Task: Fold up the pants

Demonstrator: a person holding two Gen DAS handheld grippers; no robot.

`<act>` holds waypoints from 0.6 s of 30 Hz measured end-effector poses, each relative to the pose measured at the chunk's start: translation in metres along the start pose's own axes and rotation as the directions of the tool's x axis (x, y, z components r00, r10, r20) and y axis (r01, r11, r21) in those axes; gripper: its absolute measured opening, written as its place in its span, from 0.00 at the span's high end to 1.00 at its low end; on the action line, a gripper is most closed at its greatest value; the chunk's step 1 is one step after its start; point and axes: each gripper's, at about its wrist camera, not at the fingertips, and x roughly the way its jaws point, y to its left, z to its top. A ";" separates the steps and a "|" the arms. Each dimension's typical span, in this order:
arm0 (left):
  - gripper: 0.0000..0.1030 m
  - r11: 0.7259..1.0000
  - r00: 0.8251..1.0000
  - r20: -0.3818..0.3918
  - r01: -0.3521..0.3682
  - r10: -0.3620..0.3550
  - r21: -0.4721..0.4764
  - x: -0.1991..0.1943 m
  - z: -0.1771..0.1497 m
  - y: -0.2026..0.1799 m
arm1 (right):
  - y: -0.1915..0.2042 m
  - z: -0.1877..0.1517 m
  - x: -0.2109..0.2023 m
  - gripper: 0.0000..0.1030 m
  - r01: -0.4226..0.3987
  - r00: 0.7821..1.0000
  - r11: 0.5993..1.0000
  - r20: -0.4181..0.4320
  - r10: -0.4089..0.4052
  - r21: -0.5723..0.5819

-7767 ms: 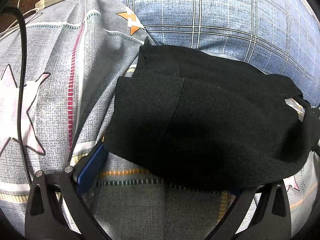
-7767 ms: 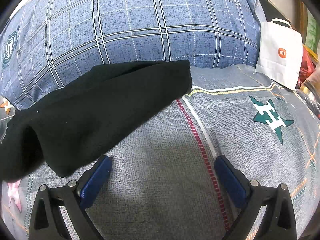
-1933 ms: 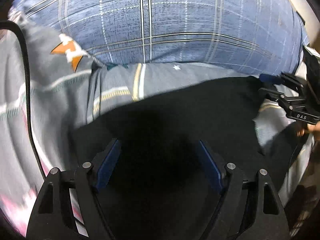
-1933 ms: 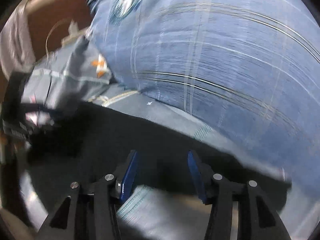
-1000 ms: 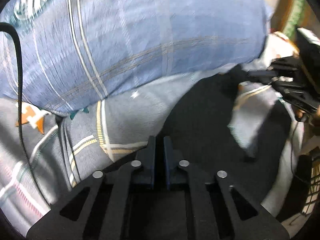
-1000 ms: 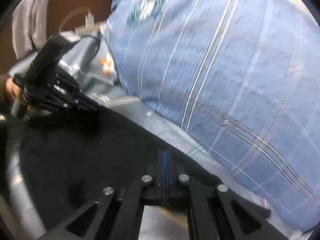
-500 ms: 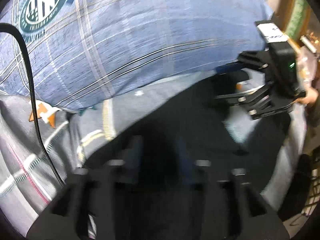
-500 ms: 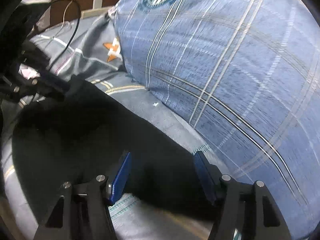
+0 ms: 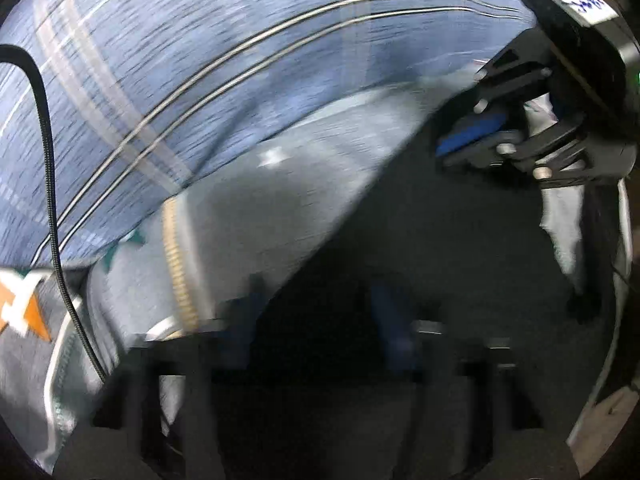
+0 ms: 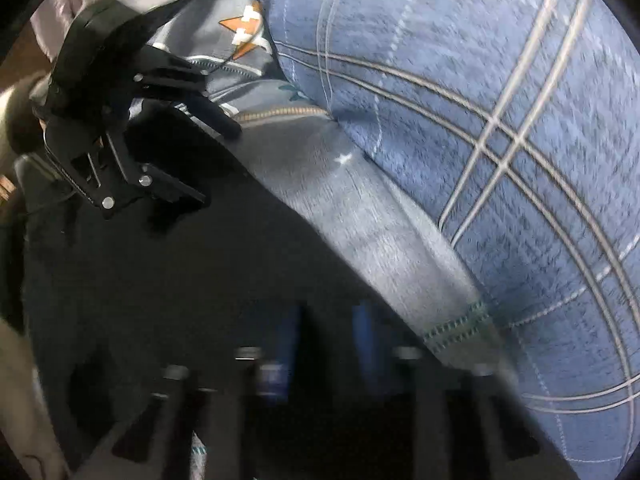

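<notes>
The black pants [image 9: 420,264] lie spread on the grey patterned bedsheet [image 9: 256,208], with their far edge running along the foot of a blue plaid pillow [image 9: 200,60]. My left gripper [image 9: 316,332] is blurred, its blue pads apart, low over the black fabric. It also shows in the right wrist view [image 10: 200,156], jaws apart at the pants' far corner. My right gripper [image 10: 326,340] is blurred, pads a small gap apart over the pants [image 10: 180,280]. It also shows in the left wrist view [image 9: 472,144] at the right corner.
The big blue plaid pillow [image 10: 480,120] rises right behind the pants' edge. A black cable [image 9: 48,184] runs down the left of the left wrist view. The sheet [image 10: 360,208] shows an orange star print [image 10: 244,28] at the far left.
Both grippers were shut on the pants' edge a second ago, then opened. Both have since moved closer to each other over the pants, and the right one's gap has narrowed.
</notes>
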 end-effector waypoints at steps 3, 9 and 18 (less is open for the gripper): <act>0.90 0.996 0.996 0.014 -0.083 0.083 0.028 -0.003 0.000 -0.019 | 0.022 0.001 -0.010 0.96 0.100 0.995 0.994 0.004 -0.100 -0.039; 0.92 0.996 0.993 0.080 -0.083 0.084 -0.013 -0.031 -0.011 -0.035 | 0.020 0.004 -0.044 0.94 0.145 0.988 0.989 0.065 -0.143 -0.025; 0.92 0.999 0.991 0.127 -0.046 0.042 0.028 -0.056 -0.031 -0.059 | 0.020 0.015 -0.024 0.70 0.115 0.993 0.987 -0.017 -0.118 -0.109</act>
